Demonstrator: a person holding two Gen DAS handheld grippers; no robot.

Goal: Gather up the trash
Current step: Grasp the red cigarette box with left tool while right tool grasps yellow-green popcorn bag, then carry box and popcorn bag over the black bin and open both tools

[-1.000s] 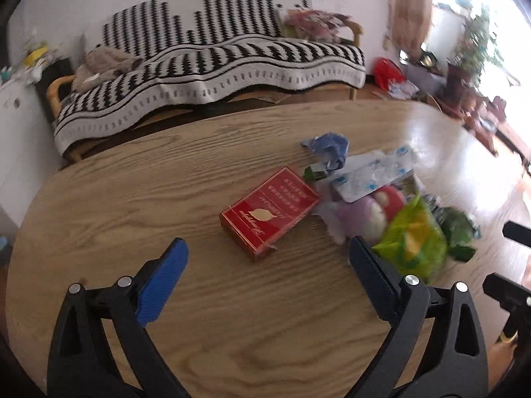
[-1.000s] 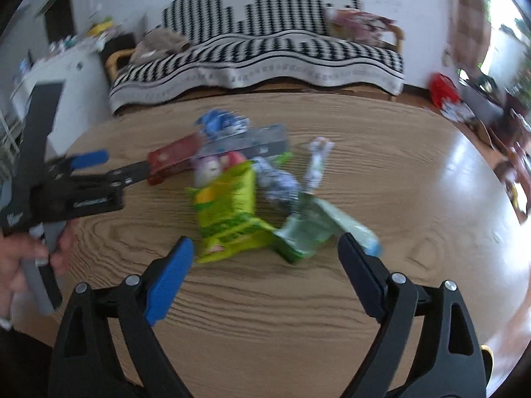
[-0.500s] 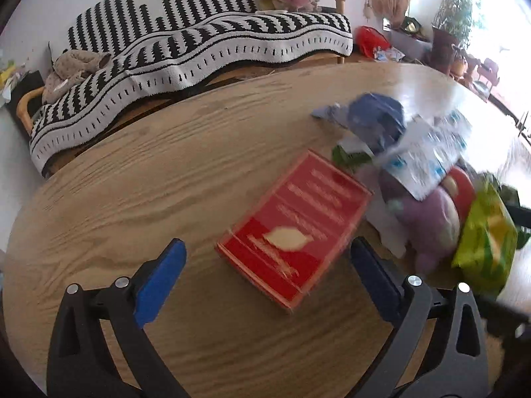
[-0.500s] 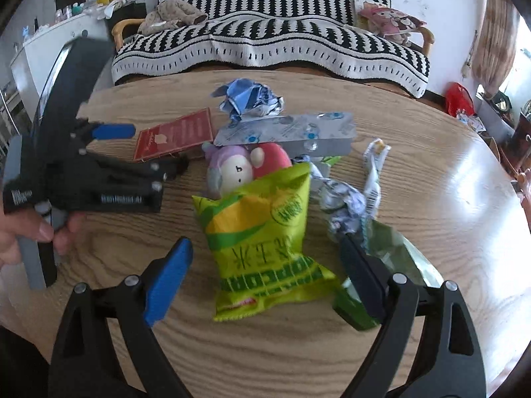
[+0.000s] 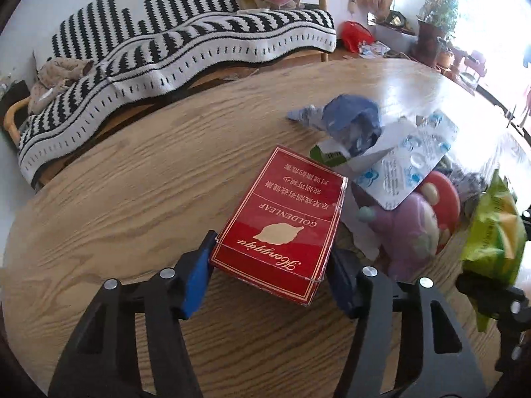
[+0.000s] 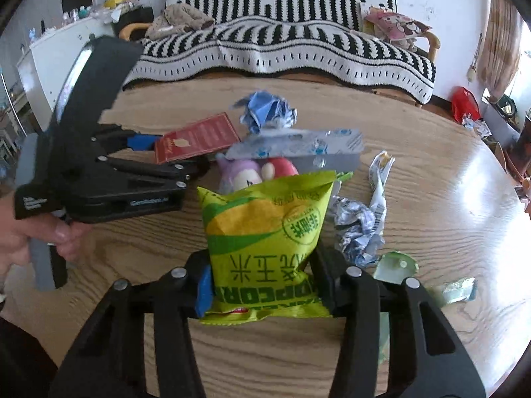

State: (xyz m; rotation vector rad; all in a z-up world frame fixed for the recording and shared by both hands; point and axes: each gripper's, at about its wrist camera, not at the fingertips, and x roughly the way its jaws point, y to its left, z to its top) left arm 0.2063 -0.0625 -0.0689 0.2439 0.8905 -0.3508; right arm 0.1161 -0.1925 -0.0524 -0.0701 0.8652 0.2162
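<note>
A red cigarette box [image 5: 285,225] lies on the wooden table [image 5: 132,199]. My left gripper [image 5: 270,278] has its jaws closing, and both blue pads touch the box's near corners. In the right wrist view, a green and yellow popcorn bag [image 6: 265,229] sits between the closing jaws of my right gripper [image 6: 264,285], whose pads press its lower sides. Behind both lie a crumpled blue wrapper [image 6: 265,109], a silver blister sheet [image 6: 298,146], a pink and red plush toy [image 5: 418,225] and crumpled foil [image 6: 358,229].
A torn green packet [image 6: 398,265] lies right of the popcorn bag. A person's hand [image 6: 39,235] holds the left gripper's handle at the table's left side. A sofa with a striped blanket [image 5: 186,43] stands beyond the far edge.
Both grippers moved forward and down to the trash pile. The left jaws narrowed from wide open onto the red box, the right jaws onto the popcorn bag.
</note>
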